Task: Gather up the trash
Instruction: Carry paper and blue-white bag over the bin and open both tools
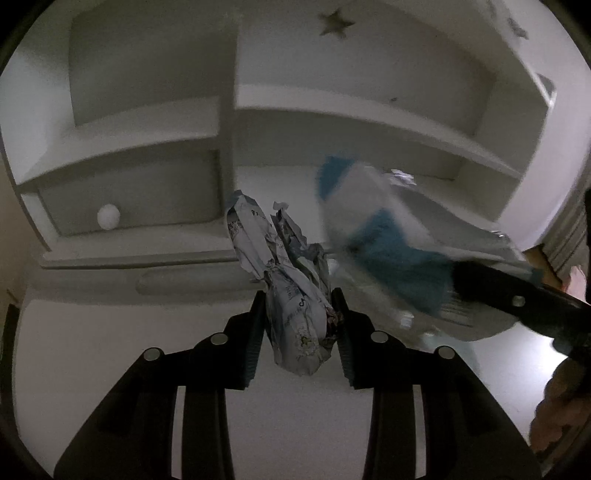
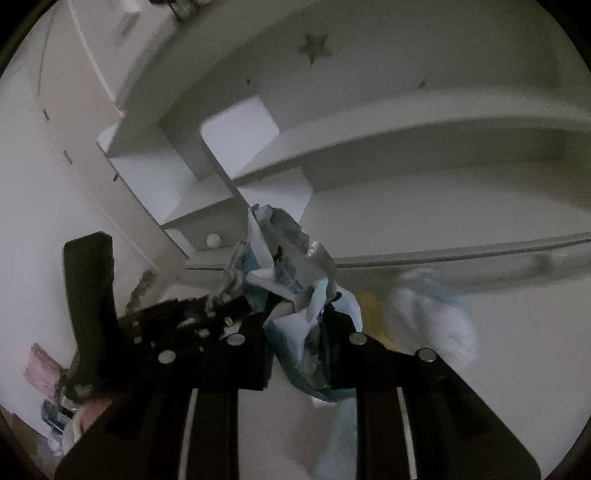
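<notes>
In the left wrist view the left gripper (image 1: 300, 334), matte black with ribbed pads, pinches a crumpled, printed grey-white wrapper (image 1: 284, 280) at frame centre, its torn ends sticking up toward a smooth white shelf unit (image 1: 229, 122) with a small round knob (image 1: 108, 217) at left and a dull star (image 1: 335, 23) at the top. At right, blurred, a creased white-and-teal bag (image 1: 376, 236) hangs from the right gripper. In the right wrist view the right gripper (image 2: 300, 354) is clamped on that bag (image 2: 295, 295), wrinkled glossy film at centre, above the pale counter (image 2: 517, 332).
</notes>
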The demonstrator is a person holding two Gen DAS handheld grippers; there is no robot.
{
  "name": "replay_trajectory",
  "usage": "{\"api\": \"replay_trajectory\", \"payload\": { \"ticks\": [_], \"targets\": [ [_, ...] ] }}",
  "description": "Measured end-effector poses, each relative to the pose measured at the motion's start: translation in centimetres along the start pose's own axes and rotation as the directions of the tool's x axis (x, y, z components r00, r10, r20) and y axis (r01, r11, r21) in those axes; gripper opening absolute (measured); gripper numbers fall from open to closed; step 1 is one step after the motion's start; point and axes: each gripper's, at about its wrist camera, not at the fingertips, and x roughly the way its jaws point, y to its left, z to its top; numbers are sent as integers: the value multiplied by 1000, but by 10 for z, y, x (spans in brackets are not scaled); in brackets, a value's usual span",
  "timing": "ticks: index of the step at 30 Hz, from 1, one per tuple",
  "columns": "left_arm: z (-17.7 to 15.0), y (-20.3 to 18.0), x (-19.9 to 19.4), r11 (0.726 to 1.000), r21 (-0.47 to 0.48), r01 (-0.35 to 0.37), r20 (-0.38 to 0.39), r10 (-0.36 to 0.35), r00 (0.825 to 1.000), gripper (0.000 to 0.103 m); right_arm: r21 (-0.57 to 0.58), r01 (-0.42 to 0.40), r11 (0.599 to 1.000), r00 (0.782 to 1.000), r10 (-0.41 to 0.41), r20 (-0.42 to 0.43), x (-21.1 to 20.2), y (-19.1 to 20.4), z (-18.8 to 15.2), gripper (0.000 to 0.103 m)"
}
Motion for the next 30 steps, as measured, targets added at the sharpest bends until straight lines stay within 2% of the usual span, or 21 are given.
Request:
{"api": "replay_trajectory", "payload": {
  "ticks": [2,4,6,7,10,12,13,14,15,17,19,20,21,23,25,26,28,29,30],
  "targets": [
    [-3,-16,-18,1000,10,29,27,-29,999,35,27,34,999,998,-36,59,-52,-12,-11,20],
    [-8,-49,-46,994,36,105,66,-107,992,35,62,68,996,988,-76,136,-109,-25,-27,20],
    [-16,-90,-70,977,97,191,80,-199,977,35,97,112,989,969,-131,209,-172,-38,-51,20],
    [-22,-115,-82,963,145,227,83,-241,967,35,123,157,980,950,-184,252,-213,-47,-70,20],
    [-56,-209,-118,874,318,368,39,-400,916,35,226,293,929,884,-353,307,-310,-78,-125,20],
    [-92,-279,-133,775,418,474,-51,-501,864,35,313,365,877,845,-453,284,-362,-105,-163,20],
    [-113,-312,-136,725,459,513,-104,-530,842,35,374,399,837,825,-506,252,-389,-123,-190,20],
    [-127,-332,-138,694,479,538,-140,-545,827,35,423,410,808,818,-530,221,-407,-138,-210,20],
    [-149,-359,-138,647,499,576,-200,-561,803,35,467,409,784,818,-542,192,-423,-153,-232,20],
    [-187,-398,-131,584,509,632,-301,-567,767,35,548,443,710,803,-585,110,-447,-185,-280,20],
    [-226,-429,-114,544,491,681,-407,-547,731,35,608,467,642,801,-598,16,-456,-218,-325,20],
    [-249,-444,-100,532,479,699,-466,-520,716,35,635,468,615,811,-584,-33,-455,-236,-346,20],
    [-271,-454,-84,530,469,707,-516,-486,706,35,655,468,593,818,-572,-66,-453,-250,-363,20],
    [-312,-467,-40,549,446,707,-605,-397,690,35,698,467,542,844,-510,-168,-436,-287,-404,20],
    [-350,-470,4,592,415,691,-684,-297,666,35,714,486,504,855,-445,-267,-412,-317,-438,20],
    [-376,-467,37,629,405,664,-727,-218,651,34,713,504,488,851,-420,-315,-398,-328,-453,20],
    [-401,-462,69,662,404,632,-762,-138,632,34,705,535,465,842,-356,-404,-370,-351,-481,20],
    [-419,-456,91,688,388,613,-792,-92,604,34,701,550,455,835,-337,-436,-359,-358,-489,20],
    [-427,-457,101,702,368,610,-808,-82,583,34,696,561,447,827,-323,-460,-350,-364,-496,20]
  ]
}}
